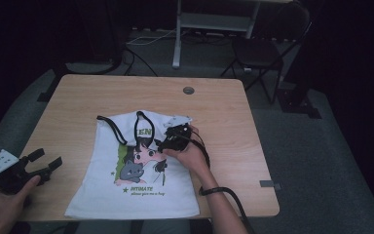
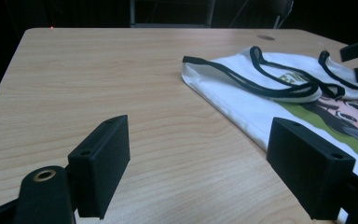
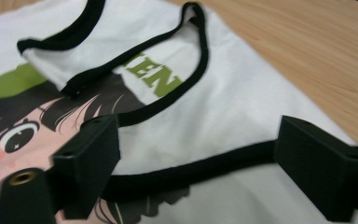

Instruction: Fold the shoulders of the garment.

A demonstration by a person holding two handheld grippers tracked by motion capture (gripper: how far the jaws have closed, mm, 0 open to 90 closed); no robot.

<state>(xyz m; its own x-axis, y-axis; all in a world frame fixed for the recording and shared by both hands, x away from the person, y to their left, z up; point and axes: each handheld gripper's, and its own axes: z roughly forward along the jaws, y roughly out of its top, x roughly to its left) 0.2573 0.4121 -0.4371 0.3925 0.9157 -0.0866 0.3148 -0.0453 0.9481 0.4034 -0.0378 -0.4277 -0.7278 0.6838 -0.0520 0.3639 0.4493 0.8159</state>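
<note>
Top point(image 1: 141, 161) lies lengthwise, straps away from person; both grippers' jaws seemingly released, grasping nothing

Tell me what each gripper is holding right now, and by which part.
Nothing is held. The right gripper hangs open over the tank top, its black trim lying loose between the jaws. The left gripper is open over the table.
</note>
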